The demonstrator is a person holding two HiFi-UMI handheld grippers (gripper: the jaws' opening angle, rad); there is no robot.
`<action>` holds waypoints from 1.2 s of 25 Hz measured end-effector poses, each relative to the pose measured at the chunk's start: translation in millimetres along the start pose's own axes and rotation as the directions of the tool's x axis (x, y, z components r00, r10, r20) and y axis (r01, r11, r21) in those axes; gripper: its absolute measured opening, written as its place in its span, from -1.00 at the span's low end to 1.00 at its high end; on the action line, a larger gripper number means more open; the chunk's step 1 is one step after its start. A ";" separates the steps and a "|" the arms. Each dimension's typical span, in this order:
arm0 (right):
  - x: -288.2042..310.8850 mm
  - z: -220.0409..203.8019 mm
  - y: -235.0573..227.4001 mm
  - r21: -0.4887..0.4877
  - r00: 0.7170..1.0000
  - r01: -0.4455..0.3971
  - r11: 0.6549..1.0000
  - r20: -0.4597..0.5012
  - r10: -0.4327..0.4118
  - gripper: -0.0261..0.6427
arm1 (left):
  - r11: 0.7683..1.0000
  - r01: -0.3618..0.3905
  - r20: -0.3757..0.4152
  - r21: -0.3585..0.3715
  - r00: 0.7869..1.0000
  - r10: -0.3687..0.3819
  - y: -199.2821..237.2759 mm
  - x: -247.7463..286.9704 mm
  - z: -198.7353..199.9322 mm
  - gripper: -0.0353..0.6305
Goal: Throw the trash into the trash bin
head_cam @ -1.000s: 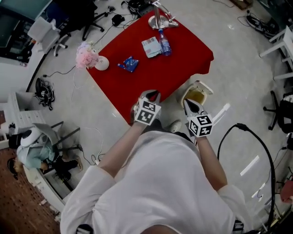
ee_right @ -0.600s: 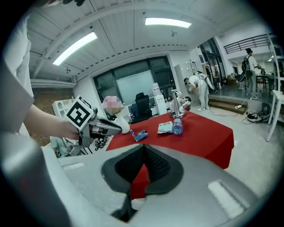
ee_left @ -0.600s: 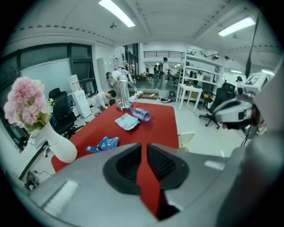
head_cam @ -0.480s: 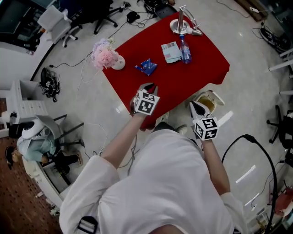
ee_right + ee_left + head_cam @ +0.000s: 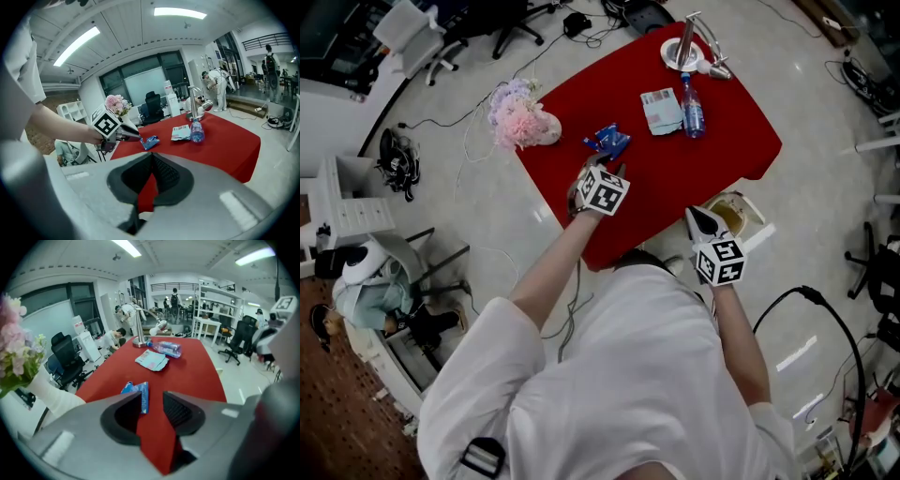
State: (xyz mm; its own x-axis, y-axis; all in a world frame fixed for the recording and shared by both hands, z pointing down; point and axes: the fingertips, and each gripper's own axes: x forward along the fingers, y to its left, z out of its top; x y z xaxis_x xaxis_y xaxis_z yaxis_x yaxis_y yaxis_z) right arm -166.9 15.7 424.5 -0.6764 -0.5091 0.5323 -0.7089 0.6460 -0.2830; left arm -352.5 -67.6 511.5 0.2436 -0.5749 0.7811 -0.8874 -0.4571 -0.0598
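A crumpled blue wrapper [image 5: 607, 141] lies on the red table [image 5: 722, 150], just ahead of my left gripper [image 5: 612, 169]. In the left gripper view the wrapper [image 5: 137, 394] shows beyond the left jaw. The left gripper [image 5: 152, 398] is open; its jaws have just been opening and hold nothing. A teal packet [image 5: 661, 111] and a plastic bottle [image 5: 691, 94] lie further back on the cloth. My right gripper [image 5: 696, 216] hangs shut and empty near the table's front corner, beside the open trash bin [image 5: 741, 199]. The right gripper view shows its jaws [image 5: 151, 158] together.
A metal lamp base [image 5: 687, 54] stands at the table's far corner. Pink flowers in a white vase [image 5: 520, 117] sit on the floor by the table's left side. Office chairs, cables and a seated person [image 5: 370, 300] surround the table.
My left gripper has reached forward over the red cloth and now sits right at the blue wrapper. The right gripper has shifted slightly and stays beside the bin.
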 end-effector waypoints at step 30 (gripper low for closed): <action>14.1 -28.0 -16.3 0.216 0.987 0.162 0.963 -0.028 -0.160 -0.92 | 0.990 0.111 -0.119 0.083 0.988 -0.100 45.2 98.4 -24.5 -0.73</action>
State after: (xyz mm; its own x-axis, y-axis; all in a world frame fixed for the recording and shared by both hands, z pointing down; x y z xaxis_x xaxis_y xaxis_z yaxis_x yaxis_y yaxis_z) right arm -159.3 13.9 459.0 -0.5486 -0.5899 0.5925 -0.8353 0.4164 -0.3589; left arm -378.3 -128.2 600.9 0.2829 -0.4412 0.8517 -0.8194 -0.5726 -0.0244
